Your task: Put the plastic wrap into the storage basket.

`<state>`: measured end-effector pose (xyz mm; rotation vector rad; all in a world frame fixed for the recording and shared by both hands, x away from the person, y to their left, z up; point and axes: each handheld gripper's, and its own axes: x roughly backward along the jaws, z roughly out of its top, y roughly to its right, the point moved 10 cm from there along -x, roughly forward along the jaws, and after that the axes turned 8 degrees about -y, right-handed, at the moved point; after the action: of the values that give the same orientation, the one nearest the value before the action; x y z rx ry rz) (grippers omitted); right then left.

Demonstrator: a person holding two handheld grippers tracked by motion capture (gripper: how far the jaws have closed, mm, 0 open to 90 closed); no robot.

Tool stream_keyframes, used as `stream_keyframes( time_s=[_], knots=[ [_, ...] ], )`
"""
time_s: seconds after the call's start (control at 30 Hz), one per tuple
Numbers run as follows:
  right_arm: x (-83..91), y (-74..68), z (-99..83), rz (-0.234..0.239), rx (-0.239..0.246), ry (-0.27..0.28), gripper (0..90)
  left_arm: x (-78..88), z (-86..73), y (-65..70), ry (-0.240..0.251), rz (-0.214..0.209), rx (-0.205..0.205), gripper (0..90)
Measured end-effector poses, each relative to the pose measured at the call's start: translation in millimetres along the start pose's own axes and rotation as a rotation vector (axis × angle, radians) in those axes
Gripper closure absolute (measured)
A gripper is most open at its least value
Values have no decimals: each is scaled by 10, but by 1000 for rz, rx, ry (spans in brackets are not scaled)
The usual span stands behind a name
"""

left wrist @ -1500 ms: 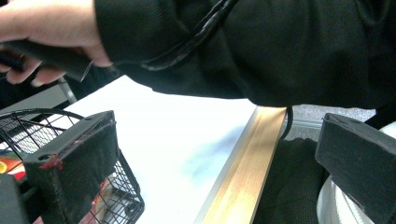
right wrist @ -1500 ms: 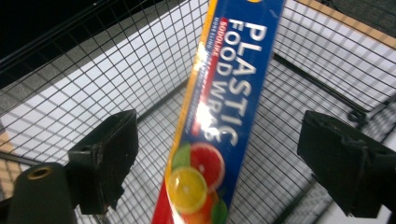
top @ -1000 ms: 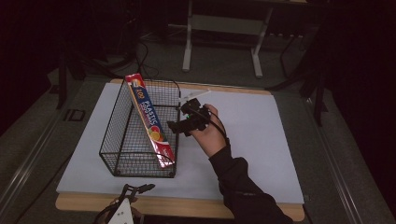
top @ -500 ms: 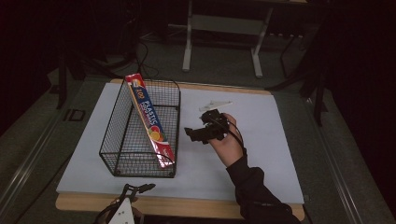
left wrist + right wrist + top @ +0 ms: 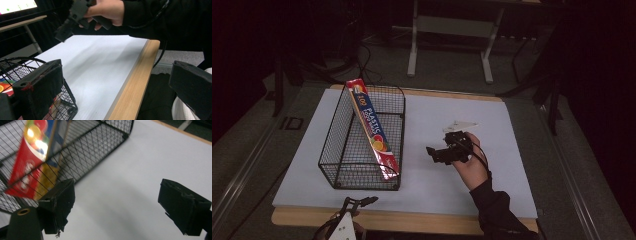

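At centre right of the high view the right gripper hangs open and empty beside the wire basket, where the long red box leans at centre left.

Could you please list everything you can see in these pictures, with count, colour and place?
wire basket: one, black, left half of the sheet.
food wrap box: one, red and blue, leaning slantwise inside the basket, top end above the far rim.
sheet: one, white, covering the tabletop.
table: one, light wood edge around the sheet.
frame with legs: one, grey, on the floor beyond the table.
right gripper: one, black, jaws open and holding nothing, above the sheet right of the basket.
left gripper: one, black, jaws open, at the near table edge.
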<state>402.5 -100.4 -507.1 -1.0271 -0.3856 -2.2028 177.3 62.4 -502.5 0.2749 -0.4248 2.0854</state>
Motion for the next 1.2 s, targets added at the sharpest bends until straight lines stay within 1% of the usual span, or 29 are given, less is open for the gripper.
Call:
stream_keyframes(
  time_s=[0.07, 0.1, 0.13, 0.17, 0.23, 0.3, 0.4, 0.47, 0.53, 0.57, 0.73, 0.9, 0.97, 1.07, 1.2],
  knots=[
    [-14, 22, -78, 3, 3, -9, 141, -3, 0, 2, -1, 0, -1, 0],
    [-14, 22, -78, 3, 3, -9, 141, -3, 0, 2, -1, 0, -1, 0],
    [-17, 36, -119, 1, 4, -13, 141, -3, 1, 5, -1, -1, -2, 0],
    [-18, 53, -180, 4, -8, -14, 141, -4, 1, 7, -1, -2, -1, 0],
    [-20, 86, -236, -7, -4, -21, 141, -5, 1, 8, -1, -2, -4, 0],
    [-8, 121, -273, -21, -10, -9, 141, -5, -1, 8, -3, -3, -3, 0],
    [11, 146, -336, -23, -18, 1, 140, -5, 1, 10, -2, -3, -5, 0],
    [14, 157, -389, -29, -15, -9, 141, -7, 0, 12, -4, -4, -5, 0],
    [19, 162, -406, -32, -14, -8, 141, -7, 0, 13, -4, -4, -6, 0],
    [40, 174, -459, -32, -18, -7, 141, -7, 1, 13, -3, -5, -5, 0],
    [87, 209, -540, -41, -20, 3, 141, -11, -1, 18, -6, -7, -9, 0],
    [111, 238, -614, -44, -30, -1, 141, -12, -2, 22, -7, -9, -10, 0],
    [128, 307, -653, -67, -33, 2, 141, -5, 3, 22, -4, -8, -13, 0],
    [124, 390, -670, -81, -53, 7, 142, -1, 0, 15, -5, -10, -10, 0],
    [114, 436, -680, -83, -68, 11, 142, -6, -2, 19, -6, -13, -7, 0]
  ],
)
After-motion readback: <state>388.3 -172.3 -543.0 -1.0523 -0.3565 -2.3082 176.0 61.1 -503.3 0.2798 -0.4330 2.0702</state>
